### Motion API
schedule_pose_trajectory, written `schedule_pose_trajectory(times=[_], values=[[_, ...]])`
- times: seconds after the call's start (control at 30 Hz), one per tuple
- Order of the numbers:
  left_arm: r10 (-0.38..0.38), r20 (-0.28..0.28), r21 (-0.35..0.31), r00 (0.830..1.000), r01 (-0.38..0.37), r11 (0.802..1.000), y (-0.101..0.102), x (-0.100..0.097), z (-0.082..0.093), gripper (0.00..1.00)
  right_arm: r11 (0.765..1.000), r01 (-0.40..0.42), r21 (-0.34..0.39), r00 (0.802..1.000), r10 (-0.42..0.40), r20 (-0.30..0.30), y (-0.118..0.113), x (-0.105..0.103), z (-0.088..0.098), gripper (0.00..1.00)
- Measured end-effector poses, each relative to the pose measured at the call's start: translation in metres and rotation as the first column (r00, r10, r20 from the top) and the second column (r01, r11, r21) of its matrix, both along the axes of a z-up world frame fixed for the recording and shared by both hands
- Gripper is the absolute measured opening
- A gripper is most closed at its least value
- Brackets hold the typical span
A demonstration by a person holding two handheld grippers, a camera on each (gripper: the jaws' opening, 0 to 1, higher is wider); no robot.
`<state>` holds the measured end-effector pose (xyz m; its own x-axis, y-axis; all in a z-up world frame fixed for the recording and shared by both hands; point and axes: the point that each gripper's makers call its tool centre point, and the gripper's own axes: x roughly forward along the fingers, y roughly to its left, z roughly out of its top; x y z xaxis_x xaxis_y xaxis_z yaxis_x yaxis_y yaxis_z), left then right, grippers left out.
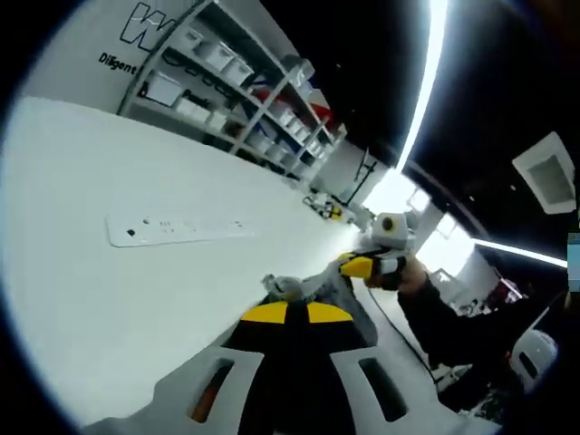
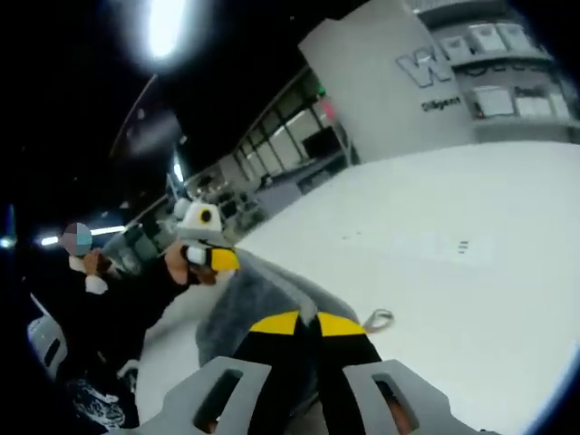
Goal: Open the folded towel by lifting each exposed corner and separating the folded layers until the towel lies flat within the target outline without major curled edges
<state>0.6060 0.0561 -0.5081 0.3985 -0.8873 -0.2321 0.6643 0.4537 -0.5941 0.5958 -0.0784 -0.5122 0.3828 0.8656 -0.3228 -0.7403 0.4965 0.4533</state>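
Pinching grey towel (image 2: 245, 304) edge between both closed grippers, lifted off table (image 2: 471, 272)

We count one grey towel (image 2: 258, 304), seen at the lower centre of the right gripper view and again at the lower centre of the left gripper view. It has one small hanging loop (image 2: 378, 318), just right of centre in the right gripper view. We count two grippers: the left gripper (image 1: 288, 312) at the bottom of its own view and the right gripper (image 2: 305, 323) at the bottom of its own. There is one white table (image 1: 109, 299), one flat white strip (image 1: 177, 229) lying on it left of centre in the left gripper view, and one shelf rack (image 1: 245, 86) at the upper centre there.
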Motion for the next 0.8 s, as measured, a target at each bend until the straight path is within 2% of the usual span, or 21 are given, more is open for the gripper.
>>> schedule_pose_trajectory(times=[0.17, 0.37, 0.47, 0.63, 0.8], values=[[-0.007, 0.008, -0.012, 1.000, 0.007, 1.000, -0.007, -0.010, 0.008, 0.02, 1.000, -0.008, -0.001, 1.000, 0.008, 0.017, -0.001, -0.004, 0.004, 0.01], [-0.007, 0.022, -0.008, 1.000, 0.007, 1.000, -0.007, -0.015, 0.013, 0.02, 1.000, -0.009, 0.012, 0.999, 0.009, 0.031, -0.004, -0.010, 0.013, 0.01], [-0.024, 0.066, -0.028, 0.998, 0.026, 0.999, -0.006, -0.018, 0.022, 0.01, 1.000, -0.016, 0.021, 0.999, 0.015, 0.036, -0.003, -0.015, 0.015, 0.01], [-0.033, 0.084, -0.012, 0.996, 0.034, 0.999, -0.006, -0.028, 0.024, 0.01, 0.999, -0.040, 0.035, 0.997, 0.037, 0.068, -0.004, -0.025, 0.021, 0.01], [-0.042, 0.097, 0.003, 0.994, 0.041, 0.999, -0.008, -0.036, 0.028, 0.01, 0.998, -0.045, 0.045, 0.997, 0.041, 0.070, -0.003, -0.032, 0.026, 0.01]])
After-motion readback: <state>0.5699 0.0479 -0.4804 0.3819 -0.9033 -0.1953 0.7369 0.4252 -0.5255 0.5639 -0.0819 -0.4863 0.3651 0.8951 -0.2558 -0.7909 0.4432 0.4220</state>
